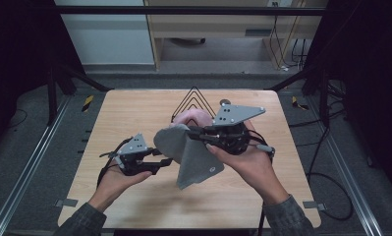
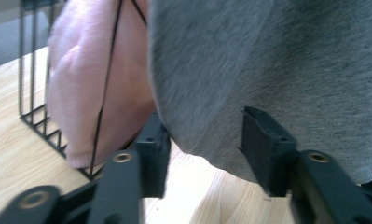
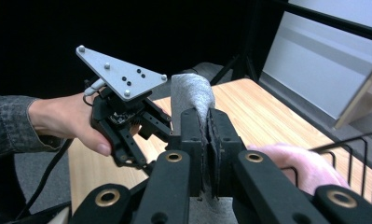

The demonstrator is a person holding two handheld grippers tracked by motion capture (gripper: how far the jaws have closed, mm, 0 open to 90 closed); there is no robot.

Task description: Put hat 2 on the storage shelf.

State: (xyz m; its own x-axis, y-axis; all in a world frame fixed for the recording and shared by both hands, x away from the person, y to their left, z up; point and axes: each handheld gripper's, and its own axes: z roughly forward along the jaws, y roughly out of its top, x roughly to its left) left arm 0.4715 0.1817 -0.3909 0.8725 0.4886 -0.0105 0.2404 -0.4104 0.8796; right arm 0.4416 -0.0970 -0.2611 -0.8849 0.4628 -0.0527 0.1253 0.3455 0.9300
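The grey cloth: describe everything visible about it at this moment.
The grey cloth is a soft, felt-like fabric piece, held above the wooden table and hanging in folds, a small pale mark near its lower edge. The right gripper clamps its upper edge. The left gripper straddles its rounded lower edge without pressing. Behind it, a pink cloth lies in a black wire rack.

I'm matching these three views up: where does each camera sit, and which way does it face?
High view: above the person's side, facing forward and down on the table; shows forearms, both hands, left tongs, right tongs.
Left gripper view: on the left tongs, facing the grey cloth and pink cloth in the wire rack.
Right gripper view: on the right tongs, clamping grey cloth, facing the left hand.
Shared: grey cloth.
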